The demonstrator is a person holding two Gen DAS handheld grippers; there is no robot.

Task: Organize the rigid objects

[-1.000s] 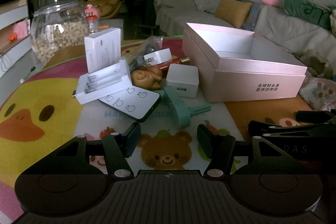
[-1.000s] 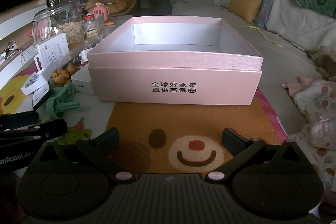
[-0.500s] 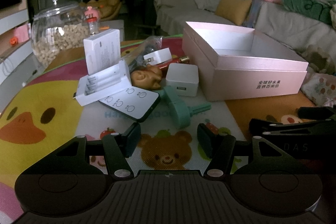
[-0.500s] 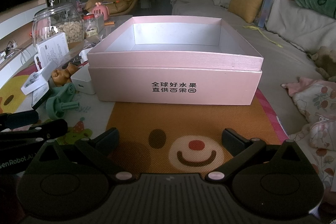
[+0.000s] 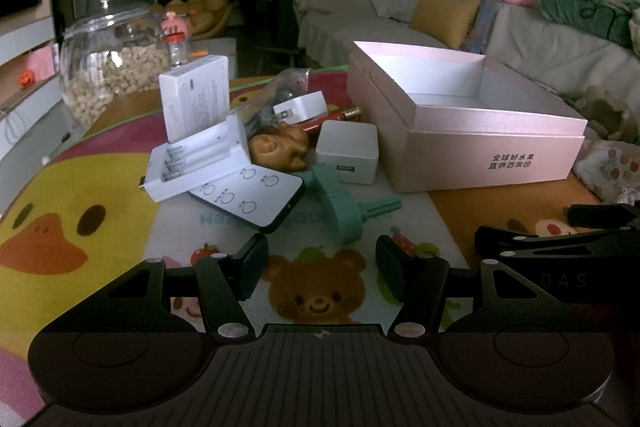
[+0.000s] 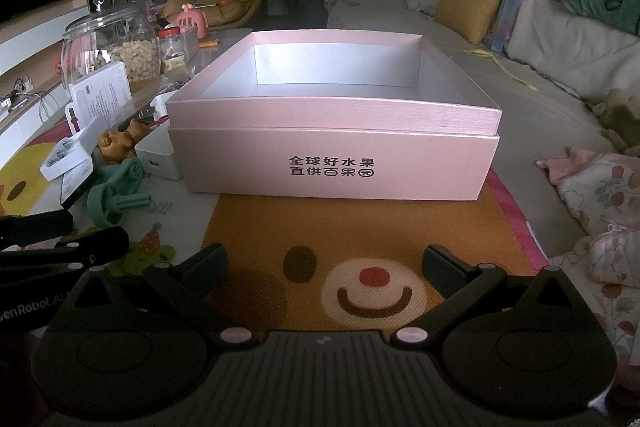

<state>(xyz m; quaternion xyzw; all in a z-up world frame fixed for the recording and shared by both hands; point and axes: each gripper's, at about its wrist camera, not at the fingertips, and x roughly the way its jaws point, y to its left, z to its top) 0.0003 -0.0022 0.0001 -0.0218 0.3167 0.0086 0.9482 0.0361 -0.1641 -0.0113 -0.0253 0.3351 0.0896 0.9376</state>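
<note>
A pile of small rigid things lies on the cartoon mat: a white battery charger case [image 5: 200,163], a white remote [image 5: 250,199], a brown figurine [image 5: 280,149], a white cube charger [image 5: 348,157], a white plug adapter [image 5: 300,109], a red tube [image 5: 332,117] and a teal plastic piece [image 5: 344,207]. To their right stands an empty pink box [image 5: 492,151] [image 6: 332,163]. My left gripper [image 5: 320,261] is open, just short of the teal piece. In front of the box my right gripper [image 6: 324,263] is open, with nothing between its fingers.
A glass jar of nuts [image 5: 112,67] stands at the back left with a small red-lidded jar [image 5: 178,49] beside it. A sofa with a yellow cushion [image 5: 444,19] runs behind and right. Floral fabric [image 6: 600,195] lies off the mat's right edge.
</note>
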